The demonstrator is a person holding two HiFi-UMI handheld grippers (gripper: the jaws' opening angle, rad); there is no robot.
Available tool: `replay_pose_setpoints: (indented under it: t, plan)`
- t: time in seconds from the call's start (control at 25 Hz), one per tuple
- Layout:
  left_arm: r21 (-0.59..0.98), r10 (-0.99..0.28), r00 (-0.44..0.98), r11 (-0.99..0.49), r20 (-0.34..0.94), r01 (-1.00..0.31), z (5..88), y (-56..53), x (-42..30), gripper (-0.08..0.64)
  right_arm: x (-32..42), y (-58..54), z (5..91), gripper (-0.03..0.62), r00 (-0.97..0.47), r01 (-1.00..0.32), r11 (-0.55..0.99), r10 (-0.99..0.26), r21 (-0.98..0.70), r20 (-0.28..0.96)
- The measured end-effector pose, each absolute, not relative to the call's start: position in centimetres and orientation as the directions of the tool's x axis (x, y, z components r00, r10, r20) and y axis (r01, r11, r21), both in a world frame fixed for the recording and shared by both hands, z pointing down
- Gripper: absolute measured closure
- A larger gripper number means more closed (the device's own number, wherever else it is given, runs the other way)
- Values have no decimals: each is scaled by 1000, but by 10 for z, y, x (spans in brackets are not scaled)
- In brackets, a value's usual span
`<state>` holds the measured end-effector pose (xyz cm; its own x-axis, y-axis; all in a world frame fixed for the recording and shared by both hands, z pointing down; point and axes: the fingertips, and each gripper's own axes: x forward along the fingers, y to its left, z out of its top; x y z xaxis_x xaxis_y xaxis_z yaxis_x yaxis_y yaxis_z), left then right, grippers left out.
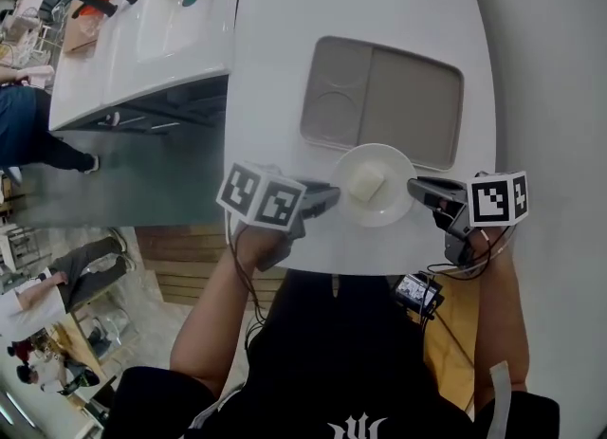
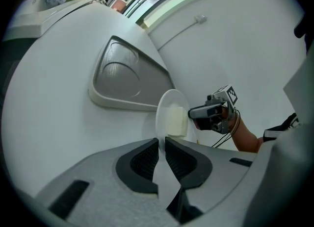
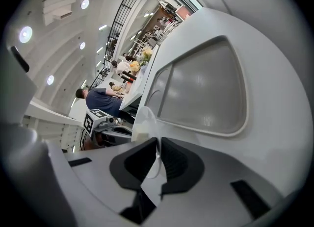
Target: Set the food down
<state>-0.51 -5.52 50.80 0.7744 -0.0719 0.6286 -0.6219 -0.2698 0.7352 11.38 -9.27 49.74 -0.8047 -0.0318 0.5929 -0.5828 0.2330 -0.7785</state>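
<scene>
Pinching plate (image 1: 377, 216) rim: left gripper (image 1: 334, 196), right gripper (image 1: 413, 187).

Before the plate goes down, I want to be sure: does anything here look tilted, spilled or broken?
Nothing stands out. The left gripper and right gripper pinch opposite edges of the plate, it looks about level, and the pale food block sits whole near its middle. The grey tray lies flat on the table.

White plate (image 1: 395, 203), grey tray (image 1: 410, 105)
</scene>
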Motion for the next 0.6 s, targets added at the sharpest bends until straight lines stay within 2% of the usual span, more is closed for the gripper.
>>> replay_pose_setpoints:
  t: [0.6]
  plan:
    - [677, -66, 759, -407, 648, -613, 484, -137, 24, 518, 147, -160, 473, 565, -806, -592, 247, -171, -767, 567]
